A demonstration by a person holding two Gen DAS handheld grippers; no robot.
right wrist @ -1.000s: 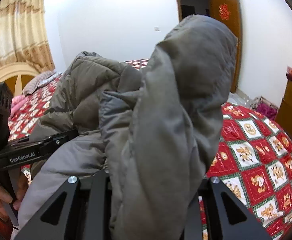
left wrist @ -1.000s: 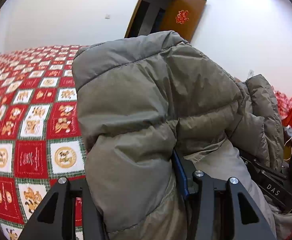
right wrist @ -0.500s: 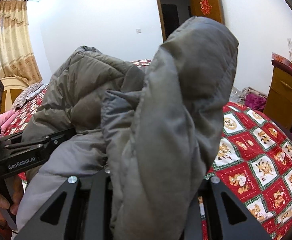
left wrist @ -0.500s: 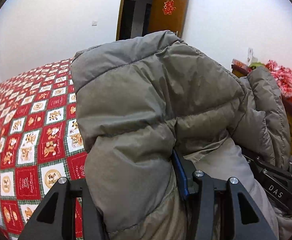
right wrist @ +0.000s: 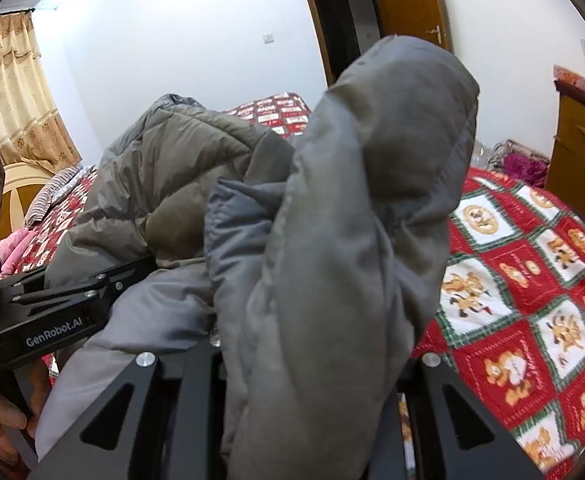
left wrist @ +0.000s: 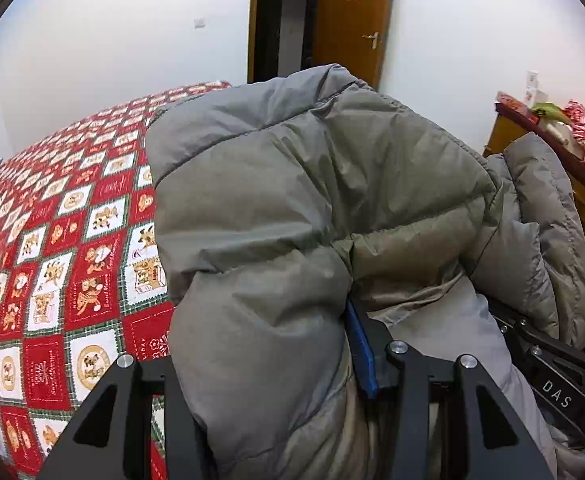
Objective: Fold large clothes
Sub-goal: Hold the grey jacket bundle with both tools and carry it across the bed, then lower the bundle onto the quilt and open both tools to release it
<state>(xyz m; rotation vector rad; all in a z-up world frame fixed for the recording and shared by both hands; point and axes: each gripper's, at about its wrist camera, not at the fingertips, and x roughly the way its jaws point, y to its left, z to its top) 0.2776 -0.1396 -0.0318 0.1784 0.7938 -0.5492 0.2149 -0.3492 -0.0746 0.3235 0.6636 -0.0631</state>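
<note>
In the left wrist view, the left tongs (left wrist: 276, 380) clamp a thick bunch of the grey quilted down jacket (left wrist: 312, 208), which is held up above the bed's red patchwork quilt (left wrist: 72, 240). In the right wrist view, the right tongs (right wrist: 312, 392) pinch another puffy, matte fold (right wrist: 364, 208). Judged: the jacket is mid-carry; next it needs lowering and spreading flat on the bed.

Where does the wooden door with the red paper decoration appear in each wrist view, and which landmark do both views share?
Left wrist: door top centre, above the grey jacket.
Right wrist: door top, right of centre, behind the jacket.
Shared landmark: the red patterned bedspread.
</note>
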